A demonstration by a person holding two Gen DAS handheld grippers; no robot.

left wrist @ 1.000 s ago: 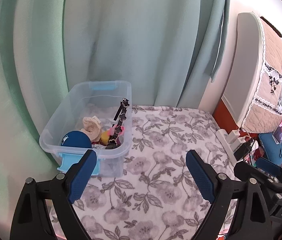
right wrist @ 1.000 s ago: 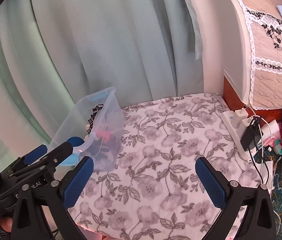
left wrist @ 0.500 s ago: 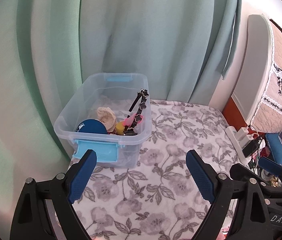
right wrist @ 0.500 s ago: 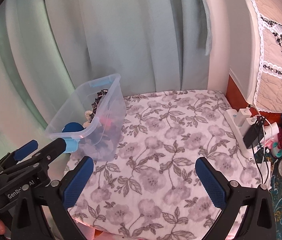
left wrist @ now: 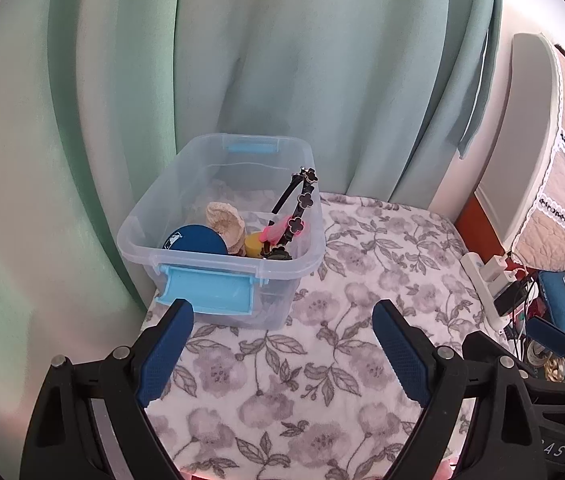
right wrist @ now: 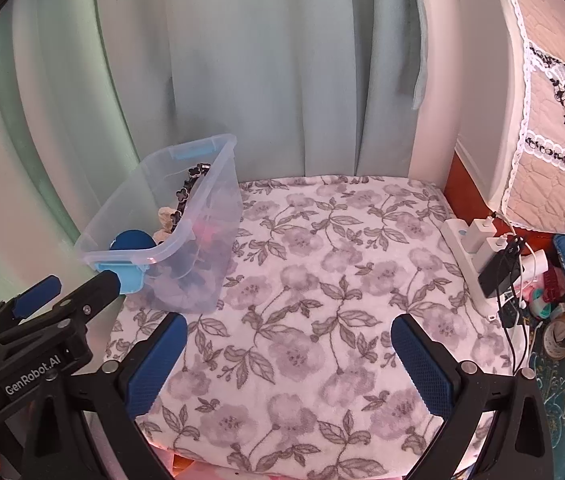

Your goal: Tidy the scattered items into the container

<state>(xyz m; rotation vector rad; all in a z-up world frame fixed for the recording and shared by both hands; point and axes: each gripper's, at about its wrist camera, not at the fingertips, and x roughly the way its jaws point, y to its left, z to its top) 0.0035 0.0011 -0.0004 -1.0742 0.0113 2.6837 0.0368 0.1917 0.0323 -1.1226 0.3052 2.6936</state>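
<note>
A floral-printed cloth (left wrist: 282, 360) covers the surface in front of pale green curtains (left wrist: 242, 60). The left gripper (left wrist: 282, 344) and right gripper (right wrist: 288, 360) both hang over it with jaws spread wide, empty, angled downward. The clear container (left wrist: 302, 268) sits just beyond the left one. Only the left view looks inside: blue disc (left wrist: 196, 240), beige shell-like piece (left wrist: 224, 222), black flowered headband (left wrist: 300, 204). The right view shows the power strip (right wrist: 466, 256) more plainly.

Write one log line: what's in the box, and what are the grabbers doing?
bin: toys inside | blanket: nothing loose seen | left gripper: jaws open | right gripper: jaws open
</note>
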